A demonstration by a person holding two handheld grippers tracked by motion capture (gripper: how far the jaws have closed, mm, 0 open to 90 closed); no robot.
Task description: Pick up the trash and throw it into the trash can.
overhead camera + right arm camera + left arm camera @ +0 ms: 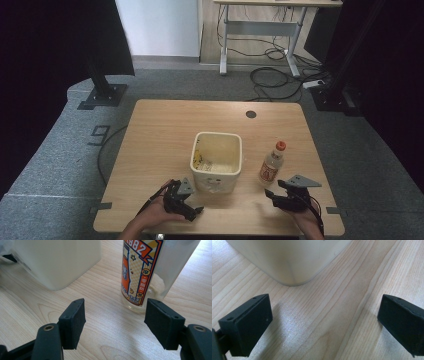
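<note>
A cream square plastic bin stands in the middle of the wooden table with some small items inside. To its right a clear bottle with an orange cap and orange label stands upright. My left gripper is open, low at the bin's near left corner, with bare wood between its jaws. My right gripper is open just in front of the bottle, which stands a little beyond its jaws. The bin's wall is at upper left in the right gripper view.
A round cable hole sits near the table's far edge. Black stand bases and cables lie on the grey carpet beyond the table. A desk frame stands at the back.
</note>
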